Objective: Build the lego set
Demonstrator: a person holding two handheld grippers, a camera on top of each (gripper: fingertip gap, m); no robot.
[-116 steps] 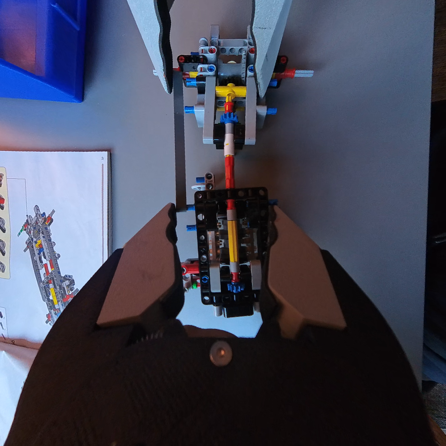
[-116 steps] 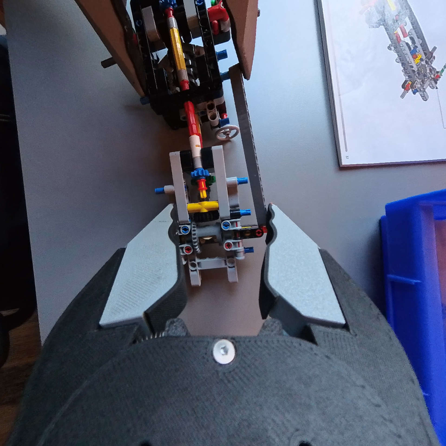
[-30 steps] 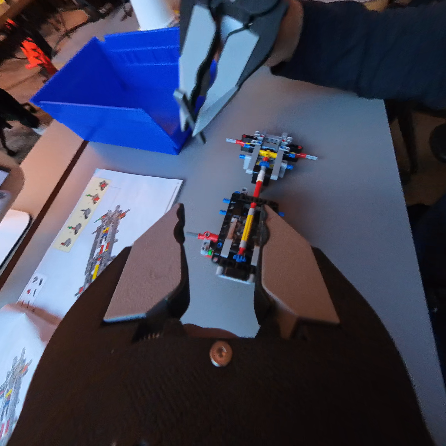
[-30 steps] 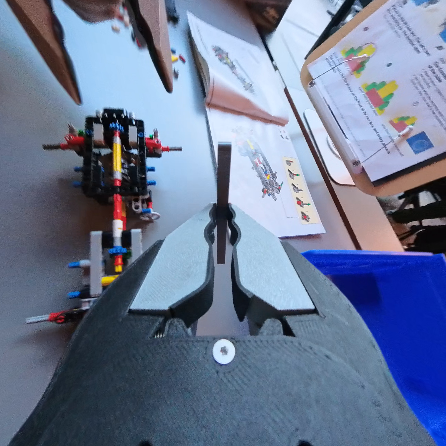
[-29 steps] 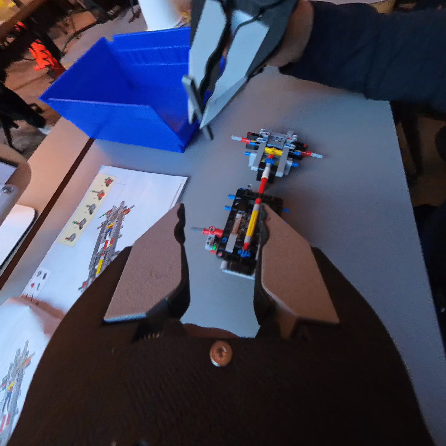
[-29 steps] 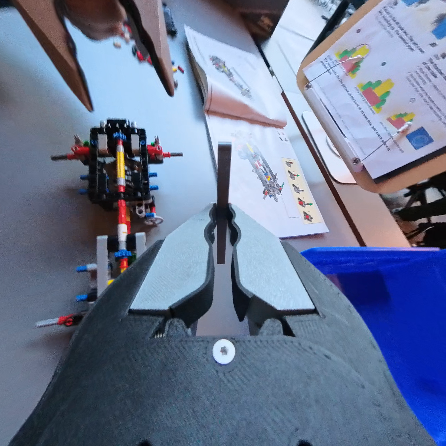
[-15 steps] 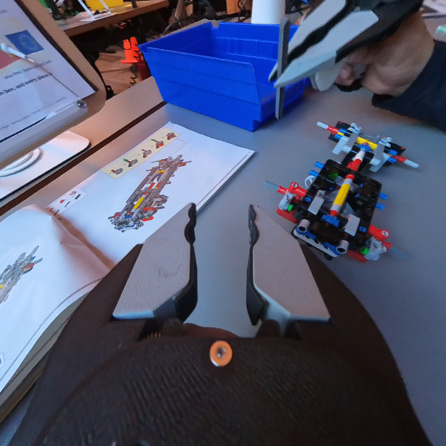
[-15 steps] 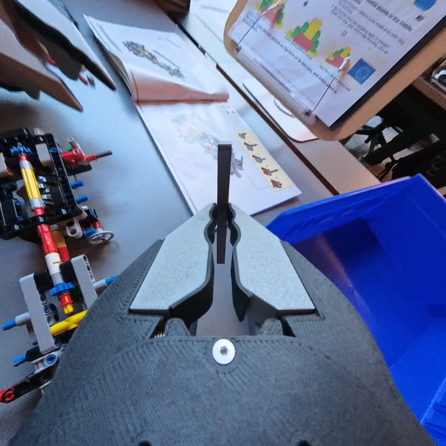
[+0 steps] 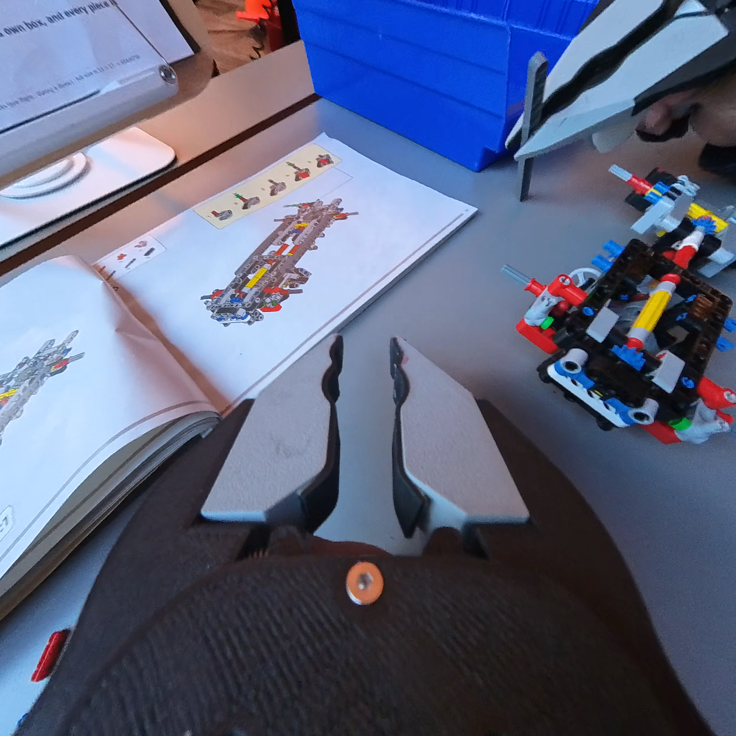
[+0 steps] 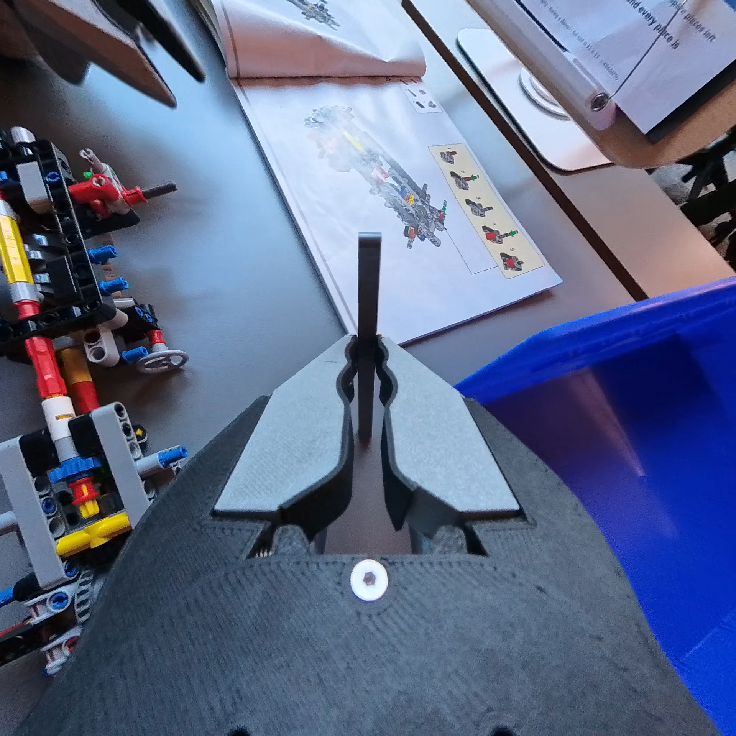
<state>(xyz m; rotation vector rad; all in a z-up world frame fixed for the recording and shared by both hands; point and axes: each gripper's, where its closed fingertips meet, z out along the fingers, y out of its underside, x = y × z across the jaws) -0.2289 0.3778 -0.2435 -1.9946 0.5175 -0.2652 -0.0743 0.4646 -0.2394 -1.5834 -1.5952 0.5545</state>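
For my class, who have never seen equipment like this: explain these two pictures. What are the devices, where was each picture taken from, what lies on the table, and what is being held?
There is no robot here. A person holds a two-fingered tool in each hand, and each tool carries a camera looking along its own fingers.

The left wrist view shows the left tool, dark brown, its fingers apart with nothing between them. The right wrist view shows the right tool, grey, clamped on a thin dark grey strip that sticks out past its fingertips.

On the grey table lie an open instruction booklet, a colourful brick-built model and a blue plastic bin. A stand with a printed sheet is behind the booklet.
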